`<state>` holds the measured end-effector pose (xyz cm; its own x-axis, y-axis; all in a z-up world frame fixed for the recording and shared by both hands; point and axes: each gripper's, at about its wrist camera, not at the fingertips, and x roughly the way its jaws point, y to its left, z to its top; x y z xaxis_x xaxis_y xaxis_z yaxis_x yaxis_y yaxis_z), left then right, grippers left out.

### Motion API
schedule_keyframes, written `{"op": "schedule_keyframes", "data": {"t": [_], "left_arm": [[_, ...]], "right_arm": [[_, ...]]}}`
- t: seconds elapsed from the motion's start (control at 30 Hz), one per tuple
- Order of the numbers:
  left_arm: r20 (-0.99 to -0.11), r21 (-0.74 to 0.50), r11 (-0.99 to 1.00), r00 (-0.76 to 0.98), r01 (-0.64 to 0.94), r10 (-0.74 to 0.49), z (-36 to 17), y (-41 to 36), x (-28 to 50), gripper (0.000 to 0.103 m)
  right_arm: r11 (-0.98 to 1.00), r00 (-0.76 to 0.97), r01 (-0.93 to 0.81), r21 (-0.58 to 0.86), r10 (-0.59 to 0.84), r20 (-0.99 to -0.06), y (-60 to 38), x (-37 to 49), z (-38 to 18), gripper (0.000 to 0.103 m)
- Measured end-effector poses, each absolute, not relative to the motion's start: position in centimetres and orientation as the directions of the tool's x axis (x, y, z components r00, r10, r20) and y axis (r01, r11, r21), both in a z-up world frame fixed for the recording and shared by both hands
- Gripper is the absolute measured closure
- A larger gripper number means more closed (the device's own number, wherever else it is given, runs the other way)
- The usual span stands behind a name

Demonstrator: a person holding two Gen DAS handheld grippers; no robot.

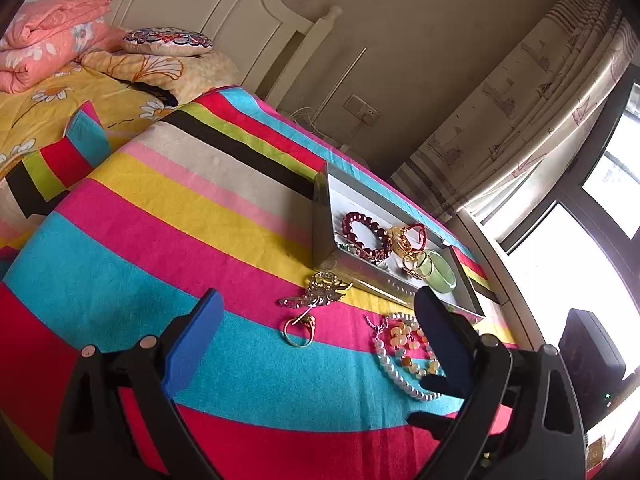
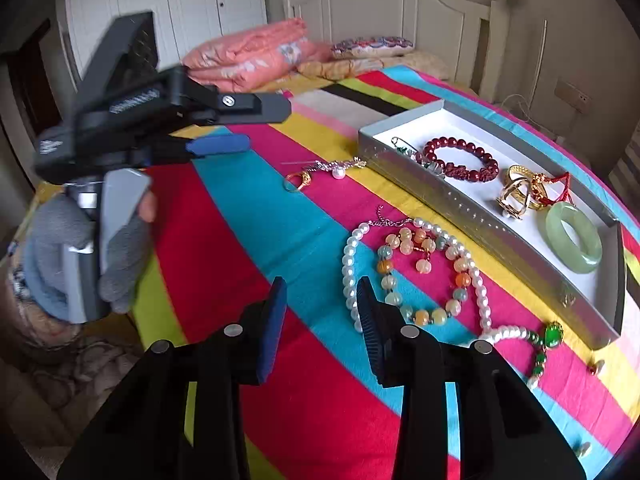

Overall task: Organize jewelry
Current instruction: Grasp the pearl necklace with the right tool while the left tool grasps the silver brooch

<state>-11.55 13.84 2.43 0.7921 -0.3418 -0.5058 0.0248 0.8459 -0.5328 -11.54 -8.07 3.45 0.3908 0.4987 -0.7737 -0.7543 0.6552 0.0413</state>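
Pearl necklace (image 1: 394,356) partly behind gripper (image 1: 320,320)

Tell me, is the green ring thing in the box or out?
In. The green bangle lies on the white floor of the box, inside its silver walls.

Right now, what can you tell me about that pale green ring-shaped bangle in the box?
The green bangle is a thick, smooth, translucent pale-green hoop that looks like jade. It lies flat on the white floor of the silver tray, near one end, beside the gold rings. No hand-held gripper touches it.
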Motion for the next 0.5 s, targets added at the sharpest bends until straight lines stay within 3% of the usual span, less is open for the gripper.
{"op": "schedule_keyframes", "data": {"t": [0.17, 0.27, 0.37, 0.5], "left_arm": [[-0.520, -0.495, 0.867, 0.781, 0.056, -0.347, 2.5, 12.5, -11.5, 0.008], [-0.569, -0.437, 0.896, 0.747, 0.080, -0.345, 2.5, 11.3, -11.2, 0.008], [-0.643, -0.347, 0.933, 0.699, 0.098, -0.313, 2.1, 9.8, -10.6, 0.008], [-0.657, -0.339, 0.936, 0.688, 0.096, -0.308, 2.1, 9.7, -10.0, 0.008]], "right_arm": [[0.664, 0.406, -0.748, -0.012, 0.443, -0.799, -6.3, -10.0, 2.5, 0.076], [0.673, 0.409, -0.740, -0.007, 0.440, -0.799, -6.0, -9.6, 2.4, 0.095], [0.673, 0.417, -0.740, -0.014, 0.442, -0.794, -6.2, -10.0, 2.4, 0.095], [0.707, 0.420, -0.702, 0.090, 0.512, -0.750, -8.5, -10.1, 3.0, 0.095]]}}
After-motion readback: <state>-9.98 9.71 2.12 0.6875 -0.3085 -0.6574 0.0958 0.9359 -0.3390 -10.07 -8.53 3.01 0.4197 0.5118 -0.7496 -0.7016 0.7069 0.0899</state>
